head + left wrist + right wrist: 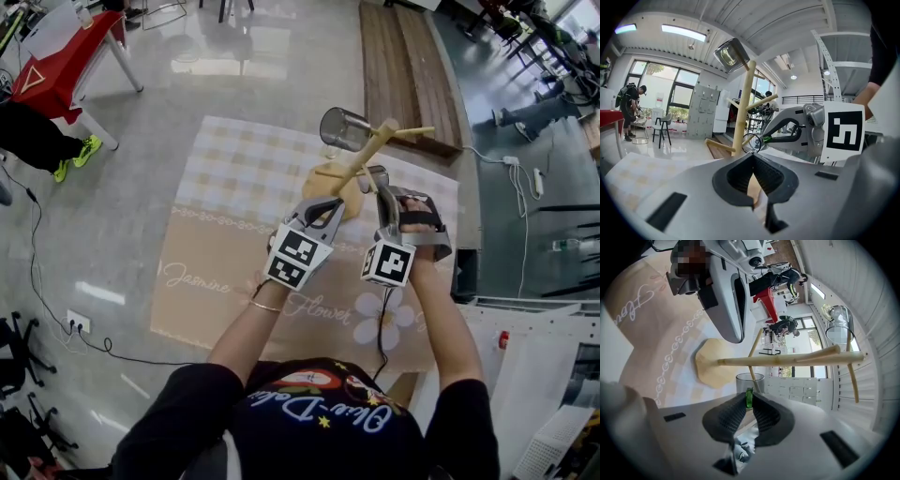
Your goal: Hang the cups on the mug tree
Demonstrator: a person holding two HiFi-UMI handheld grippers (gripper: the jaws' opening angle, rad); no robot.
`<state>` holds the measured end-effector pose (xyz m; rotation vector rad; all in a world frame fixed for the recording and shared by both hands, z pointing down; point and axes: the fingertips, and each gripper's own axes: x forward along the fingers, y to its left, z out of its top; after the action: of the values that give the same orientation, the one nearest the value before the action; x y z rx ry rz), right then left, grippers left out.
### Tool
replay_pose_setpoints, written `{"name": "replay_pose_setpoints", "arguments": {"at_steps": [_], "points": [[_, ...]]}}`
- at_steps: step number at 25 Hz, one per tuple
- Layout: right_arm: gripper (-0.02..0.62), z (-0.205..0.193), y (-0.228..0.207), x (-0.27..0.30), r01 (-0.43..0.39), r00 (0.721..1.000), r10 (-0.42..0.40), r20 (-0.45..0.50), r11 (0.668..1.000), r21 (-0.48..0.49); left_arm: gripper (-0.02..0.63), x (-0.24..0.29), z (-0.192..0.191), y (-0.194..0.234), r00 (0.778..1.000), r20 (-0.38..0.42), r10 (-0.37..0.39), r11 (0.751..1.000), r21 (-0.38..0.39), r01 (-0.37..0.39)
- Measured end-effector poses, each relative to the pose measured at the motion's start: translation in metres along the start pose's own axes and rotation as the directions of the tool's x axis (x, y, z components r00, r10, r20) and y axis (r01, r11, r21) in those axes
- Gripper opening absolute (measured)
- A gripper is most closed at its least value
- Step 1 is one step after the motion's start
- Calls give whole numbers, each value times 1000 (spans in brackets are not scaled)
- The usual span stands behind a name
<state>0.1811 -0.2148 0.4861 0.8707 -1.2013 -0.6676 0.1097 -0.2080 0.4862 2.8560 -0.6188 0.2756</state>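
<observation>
- The right gripper has its fingers closed on the green handle of a glass cup, low in the middle of its own view.
- That glass cup is held open end up, just beside the post of the mug tree. In the head view it sits right of the post, near the centre of the frame.
- The left gripper has its fingers pressed together with nothing visible between the tips. They point toward the foot of the mug tree.
- A second cup hangs on the topmost peg, above the centre of the head view.
- The round base of the mug tree stands on a beige checked mat spread on the floor.
</observation>
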Motion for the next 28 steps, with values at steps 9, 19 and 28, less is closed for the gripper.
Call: {"name": "replay_pose_setpoints", "arguments": {"at_steps": [9, 19, 28], "points": [[51, 9, -1, -4, 49, 998, -48, 29, 998, -34, 8, -4, -2, 1, 1000, -7, 10, 1000, -6, -10], [51, 11, 3, -6, 79, 996, -77, 43, 996, -44, 8, -6, -8, -1, 1000, -16, 16, 1000, -7, -16], [49, 13, 3, -8, 106, 993, -103, 55, 993, -56, 8, -5, -6, 1, 1000, -15, 24, 1000, -9, -24]]}}
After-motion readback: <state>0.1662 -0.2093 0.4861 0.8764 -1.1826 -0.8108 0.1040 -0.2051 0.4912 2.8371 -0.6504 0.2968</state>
